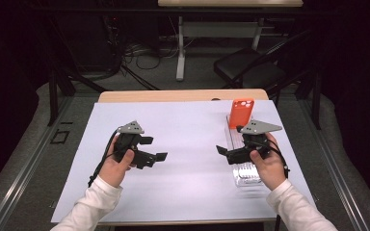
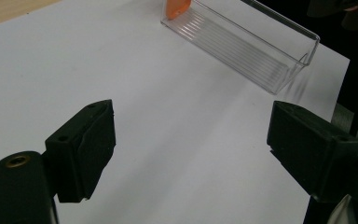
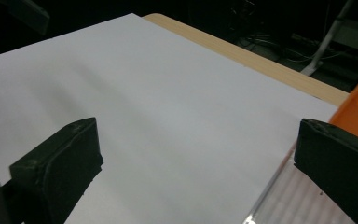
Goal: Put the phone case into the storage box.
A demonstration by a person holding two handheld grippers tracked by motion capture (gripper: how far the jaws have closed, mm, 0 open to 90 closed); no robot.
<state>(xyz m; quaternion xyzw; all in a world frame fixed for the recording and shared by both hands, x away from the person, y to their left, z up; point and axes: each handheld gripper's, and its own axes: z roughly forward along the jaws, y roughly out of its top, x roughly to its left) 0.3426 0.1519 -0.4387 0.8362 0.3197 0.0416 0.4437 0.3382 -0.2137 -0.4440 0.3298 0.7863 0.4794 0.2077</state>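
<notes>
The tabletop [image 1: 183, 96] is covered by a broad white sheet [image 1: 183, 144], with bare wood left only as a strip along the upper edge of the high view. Wide open room is offered across the centre and left of the sheet; dark floor lies beyond its right and lower edges, so moves are best kept inward.

The clear plastic tray [image 1: 243, 163] lies at the right of the high view, running lengthwise from the upper part of the frame toward the lower. The orange phone case [image 1: 241, 112] stands tilted at the tray's upper end.

The right hand-held gripper [image 1: 222, 150] hovers over the tray's middle, released, nothing between its jaws. In the right gripper view the right-hand jaw is seen above the tray's ribbed floor, the case just behind it. The step in hand is judged to be an approach to the case or tray; the thin transparent walls should be cleared first and the case taken by its flat faces.

The left hand-held gripper [image 1: 160, 157] is held released at centre left, well apart from the tray.
</notes>
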